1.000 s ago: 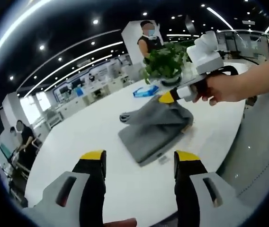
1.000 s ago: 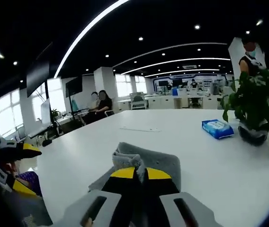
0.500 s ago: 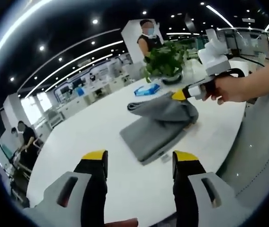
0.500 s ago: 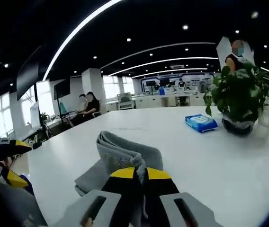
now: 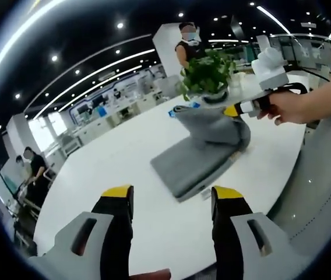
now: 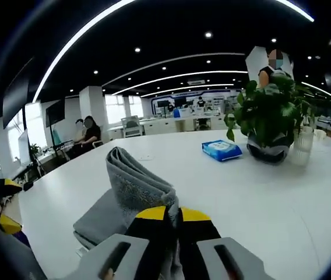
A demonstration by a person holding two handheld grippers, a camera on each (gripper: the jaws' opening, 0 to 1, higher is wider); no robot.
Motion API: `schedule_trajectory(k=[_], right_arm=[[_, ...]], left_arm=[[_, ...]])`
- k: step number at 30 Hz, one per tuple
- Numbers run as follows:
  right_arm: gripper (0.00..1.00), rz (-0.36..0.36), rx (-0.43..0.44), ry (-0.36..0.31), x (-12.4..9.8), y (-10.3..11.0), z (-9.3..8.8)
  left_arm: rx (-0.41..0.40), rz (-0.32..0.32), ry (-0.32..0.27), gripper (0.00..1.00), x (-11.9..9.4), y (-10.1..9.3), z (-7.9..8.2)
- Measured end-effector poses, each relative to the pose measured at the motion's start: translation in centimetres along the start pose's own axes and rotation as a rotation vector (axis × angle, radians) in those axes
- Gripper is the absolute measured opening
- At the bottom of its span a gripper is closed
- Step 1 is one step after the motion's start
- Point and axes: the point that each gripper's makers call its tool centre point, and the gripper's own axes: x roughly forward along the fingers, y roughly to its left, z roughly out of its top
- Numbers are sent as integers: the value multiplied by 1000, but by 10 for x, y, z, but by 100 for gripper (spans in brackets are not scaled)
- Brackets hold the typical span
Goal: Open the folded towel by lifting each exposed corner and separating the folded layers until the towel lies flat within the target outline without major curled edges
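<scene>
Grey towel (image 5: 203,154), lying near the counter (image 5: 113,157) edge, is pinched at one corner and peeled up by the right tongs (image 6: 172,213), left tongs (image 5: 168,195) spread and idle; judged mid-unfold, the raised layer is next to be carried over and laid flat.

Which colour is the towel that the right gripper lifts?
The towel is plain grey, clearest in the left gripper view; the right gripper holds its raised layer.

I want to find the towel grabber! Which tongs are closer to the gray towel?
Right. The right tongs are shut on the gray towel, lifting its layer. The left tongs are open, short of it.
</scene>
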Motion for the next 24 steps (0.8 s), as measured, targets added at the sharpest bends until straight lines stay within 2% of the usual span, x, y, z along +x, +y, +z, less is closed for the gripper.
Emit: schedule_trajectory(k=[4,14,16,20,24], right_arm=[[3,-45,-34,15,-1,-8,-2],[4,-107,-43,38,-6,-21,-8],[4,-137,-43,46,-8,-27,-10],[4,-187,6,72,-12,-41,-18],[4,-206,56,68,-14,-49,-20]], left_arm=[[9,-1,10,52,0,-1,-2],[25,2,13,51,0,-2,-2],[27,3,15,51,0,-2,-2],[22,7,17,51,-1,-1,-2],[28,2,16,51,-1,-3,-1]])
